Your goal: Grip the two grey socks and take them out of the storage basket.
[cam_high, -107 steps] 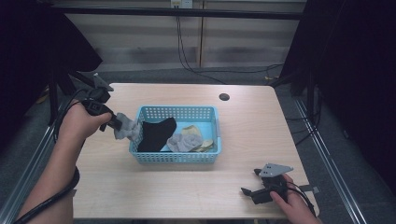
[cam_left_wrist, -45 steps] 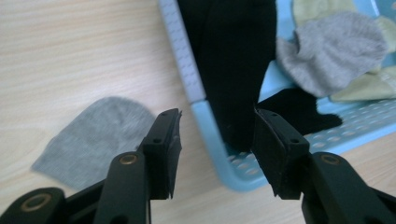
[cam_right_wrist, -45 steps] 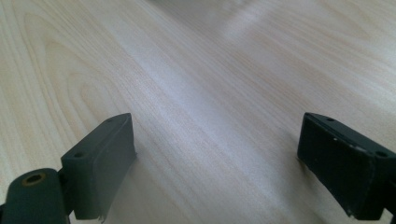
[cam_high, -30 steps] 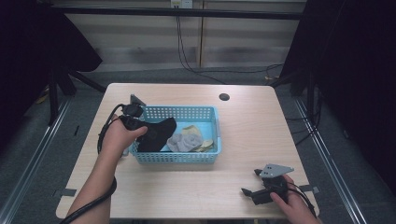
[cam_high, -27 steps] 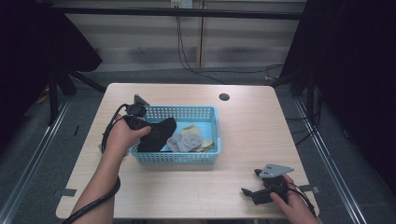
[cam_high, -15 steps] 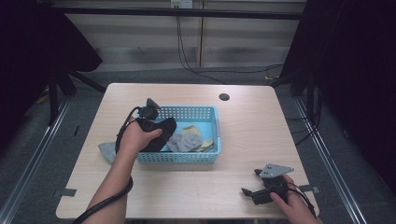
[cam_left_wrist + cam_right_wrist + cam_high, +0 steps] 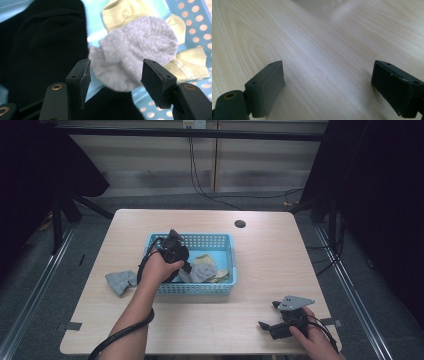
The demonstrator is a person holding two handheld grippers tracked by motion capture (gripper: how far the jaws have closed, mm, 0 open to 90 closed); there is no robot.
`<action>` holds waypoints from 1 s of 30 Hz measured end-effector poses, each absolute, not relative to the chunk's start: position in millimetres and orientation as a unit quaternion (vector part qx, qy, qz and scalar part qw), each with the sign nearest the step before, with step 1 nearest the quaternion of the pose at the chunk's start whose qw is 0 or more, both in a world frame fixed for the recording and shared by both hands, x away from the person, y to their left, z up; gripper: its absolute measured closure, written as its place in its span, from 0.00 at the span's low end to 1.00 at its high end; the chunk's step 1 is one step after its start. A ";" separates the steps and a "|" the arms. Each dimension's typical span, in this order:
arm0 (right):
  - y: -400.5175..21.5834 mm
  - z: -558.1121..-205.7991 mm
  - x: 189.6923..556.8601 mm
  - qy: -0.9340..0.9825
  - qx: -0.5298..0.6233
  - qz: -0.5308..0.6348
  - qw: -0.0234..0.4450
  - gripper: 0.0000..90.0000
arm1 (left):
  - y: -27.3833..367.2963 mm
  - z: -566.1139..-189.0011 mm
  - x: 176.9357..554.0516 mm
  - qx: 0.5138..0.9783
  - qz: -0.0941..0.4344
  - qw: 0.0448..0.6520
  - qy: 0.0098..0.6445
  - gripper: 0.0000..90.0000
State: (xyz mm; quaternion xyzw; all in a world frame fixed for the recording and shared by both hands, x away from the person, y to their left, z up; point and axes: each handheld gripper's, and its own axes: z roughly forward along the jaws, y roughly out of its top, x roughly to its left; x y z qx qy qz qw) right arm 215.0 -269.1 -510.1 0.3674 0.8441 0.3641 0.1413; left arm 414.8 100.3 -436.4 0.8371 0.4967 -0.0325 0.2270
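Two grippers are at work, and only the left gripper (image 7: pixel 113 75) is busy: it hangs over the blue basket (image 7: pixel 226 242) with its jaws spread wide and empty, straddling the grey sock (image 7: pixel 140 55) that lies on top between a black sock (image 7: pixel 42 45) and some yellow socks (image 7: pixel 120 10), probably because that one is easiest to pinch. One grey sock already lies on the table (image 7: pixel 265 255) just left of the basket (image 7: pixel 120 281), which suggests sorting. The right gripper (image 7: pixel 280 320) rests parked near the table's front edge, jaws released over bare wood, apparently to keep clear.
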 end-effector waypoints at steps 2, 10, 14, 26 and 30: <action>-269.1 -510.0 215.0 0.844 0.367 0.364 0.141 0.12 | 96.5 -440.1 416.6 0.837 -0.037 0.224 0.498 0.44; -269.1 -510.1 214.9 0.844 0.367 0.364 0.141 0.12 | 88.5 -451.4 420.8 0.832 -0.058 0.216 0.508 0.44; -269.1 -510.1 214.9 0.844 0.367 0.365 0.141 0.12 | 84.7 -458.5 419.1 0.834 -0.066 0.213 0.504 0.44; -269.0 -510.0 214.7 0.844 0.369 0.364 0.140 0.12 | 77.3 -468.7 420.8 0.830 -0.069 0.200 0.516 0.57; -269.0 -510.0 214.7 0.844 0.368 0.364 0.140 0.12 | 77.8 -468.9 422.1 0.833 -0.072 0.193 0.513 0.74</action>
